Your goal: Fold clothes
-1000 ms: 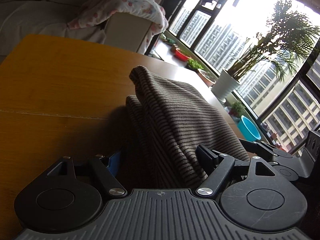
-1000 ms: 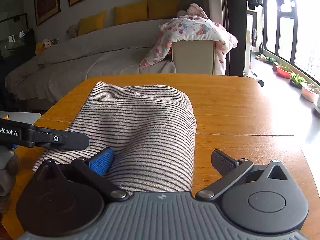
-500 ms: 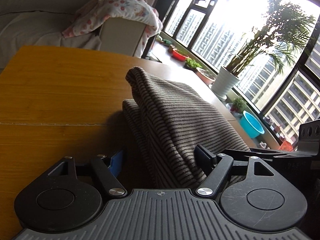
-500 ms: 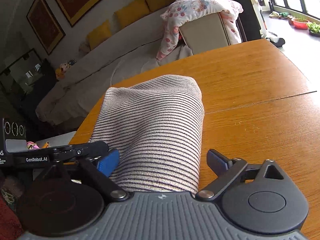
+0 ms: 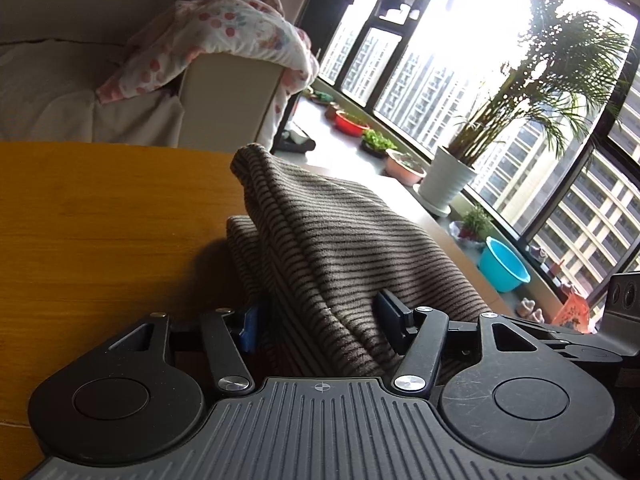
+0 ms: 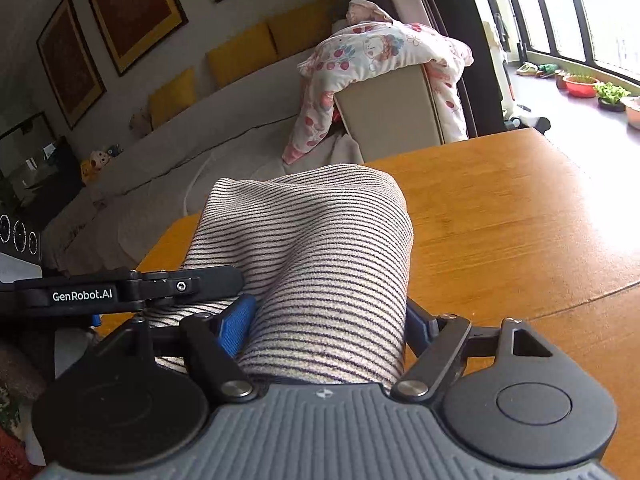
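A striped beige-and-dark garment (image 5: 340,248) lies bunched on the wooden table (image 5: 100,216); it also fills the middle of the right wrist view (image 6: 316,256). My left gripper (image 5: 320,320) has its near edge between its fingers and is shut on it. My right gripper (image 6: 328,320) is shut on another part of the same edge. The cloth rises from both grippers in a raised fold. The left gripper's arm (image 6: 128,288) shows at the left of the right wrist view, close beside my right gripper.
The table (image 6: 500,232) extends to the right and ahead. A sofa (image 6: 240,128) with a flowered quilt (image 6: 384,60) stands behind it. Potted plants (image 5: 452,180) and a blue basin (image 5: 504,264) sit along the window.
Both grippers have lifted and tilted upward with the garment, so the cloth stands higher and the room behind shows more. The two grippers stay close together.
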`<state>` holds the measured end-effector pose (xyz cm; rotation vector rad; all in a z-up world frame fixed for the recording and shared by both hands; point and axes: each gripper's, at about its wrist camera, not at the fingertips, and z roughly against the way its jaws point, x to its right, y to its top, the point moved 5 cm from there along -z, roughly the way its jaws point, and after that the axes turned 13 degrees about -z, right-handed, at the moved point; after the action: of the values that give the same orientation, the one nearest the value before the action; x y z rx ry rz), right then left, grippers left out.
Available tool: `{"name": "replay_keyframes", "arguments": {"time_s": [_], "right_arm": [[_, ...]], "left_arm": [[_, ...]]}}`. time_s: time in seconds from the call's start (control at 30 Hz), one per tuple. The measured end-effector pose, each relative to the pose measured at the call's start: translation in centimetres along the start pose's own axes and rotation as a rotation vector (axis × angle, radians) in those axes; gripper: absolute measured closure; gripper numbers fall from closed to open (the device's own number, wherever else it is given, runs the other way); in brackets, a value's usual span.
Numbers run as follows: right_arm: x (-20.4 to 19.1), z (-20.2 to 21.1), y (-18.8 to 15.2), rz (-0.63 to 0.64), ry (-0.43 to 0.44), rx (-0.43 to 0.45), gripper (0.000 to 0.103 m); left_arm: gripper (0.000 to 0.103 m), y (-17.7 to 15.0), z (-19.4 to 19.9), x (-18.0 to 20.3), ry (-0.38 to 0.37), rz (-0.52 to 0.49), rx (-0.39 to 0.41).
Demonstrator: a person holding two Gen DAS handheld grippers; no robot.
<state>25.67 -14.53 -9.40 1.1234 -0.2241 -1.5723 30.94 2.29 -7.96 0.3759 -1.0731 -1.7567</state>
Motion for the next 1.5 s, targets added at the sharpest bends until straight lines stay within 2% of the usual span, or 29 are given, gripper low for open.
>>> {"name": "replay_keyframes", "arguments": {"time_s": [0.13, 0.27, 0.37, 0.43, 0.53, 0.57, 0.63, 0.73, 0.8, 0.93, 0.97, 1.0, 1.03, 1.23, 1.27, 1.3, 1.33, 1.37, 1.4, 1.5], "right_arm": [[-1.0, -2.2, 1.5, 0.060, -0.041, 0.029, 0.026], [-1.9, -3.7, 2.4, 0.107, -0.079, 0.042, 0.025], [-2.1, -4.1, 2.7, 0.131, -0.081, 0.036, 0.020], [-1.7, -3.5, 2.9, 0.138, -0.056, 0.027, 0.017], [-1.3, -2.5, 3.1, 0.136, -0.044, 0.032, 0.017], [-1.2, -2.2, 3.2, 0.135, -0.044, 0.038, 0.017], [-1.2, -1.6, 3.5, 0.142, -0.047, 0.056, 0.017], [-1.3, -1.1, 4.1, 0.157, -0.059, 0.089, 0.017], [-1.2, -1.0, 4.7, 0.146, -0.051, 0.099, 0.016], [-0.2, -2.3, 4.7, 0.061, -0.028, 0.025, 0.012], [0.1, -2.7, 4.3, 0.033, -0.020, -0.009, 0.014], [0.0, -2.8, 3.9, 0.017, 0.008, -0.046, 0.027], [-0.4, -2.5, 3.5, 0.030, 0.015, -0.053, 0.027], [-4.8, 0.1, 5.8, 0.273, -0.023, 0.138, 0.028], [-6.0, -0.1, 6.5, 0.310, -0.015, 0.145, 0.029], [-7.0, -0.7, 6.9, 0.332, 0.002, 0.133, 0.037], [-8.0, -2.0, 7.2, 0.333, 0.039, 0.081, 0.052], [-9.1, -3.3, 7.5, 0.332, 0.079, 0.027, 0.058], [-9.8, -4.9, 7.5, 0.316, 0.088, -0.023, 0.062], [-10.3, -10.3, 6.5, 0.293, 0.012, -0.141, 0.061]], "left_arm": [[0.037, 0.4, 1.2, -1.0, 0.031, 0.030, 0.016], [0.039, -0.1, 2.1, -1.8, 0.008, 0.080, 0.021], [0.050, -0.7, 2.2, -1.7, -0.015, 0.065, 0.025], [0.063, -0.7, 2.4, -1.4, -0.063, 0.078, 0.053], [0.065, 0.6, 3.2, -0.8, -0.183, 0.114, 0.124], [0.065, 0.9, 3.4, -0.5, -0.202, 0.110, 0.136], [0.068, 0.8, 3.2, -0.4, -0.174, 0.095, 0.113], [0.069, -1.1, 2.3, -0.8, -0.093, 0.082, 0.026], [0.069, -2.1, 2.2, -1.1, -0.095, 0.103, 0.016], [0.065, -2.7, 2.2, -1.6, -0.083, 0.107, 0.016], [0.064, -2.6, 2.2, -1.8, -0.074, 0.098, 0.015], [0.063, -2.5, 2.2, -2.0, -0.055, 0.087, 0.015], [0.062, -2.4, 2.2, -2.3, -0.042, 0.081, 0.017], [0.057, -2.7, 2.2, -2.8, -0.034, 0.085, 0.036], [0.057, -2.8, 2.3, -2.8, -0.029, 0.080, 0.040], [0.055, -2.8, 2.3, -2.7, -0.025, 0.075, 0.044], [0.054, -2.9, 2.3, -2.7, -0.022, 0.073, 0.047], [0.054, -2.9, 2.4, -2.8, -0.021, 0.073, 0.049], [0.053, -2.9, 2.4, -2.8, -0.019, 0.072, 0.050], [0.052, -2.9, 2.5, -3.1, -0.001, 0.068, 0.058]]}}
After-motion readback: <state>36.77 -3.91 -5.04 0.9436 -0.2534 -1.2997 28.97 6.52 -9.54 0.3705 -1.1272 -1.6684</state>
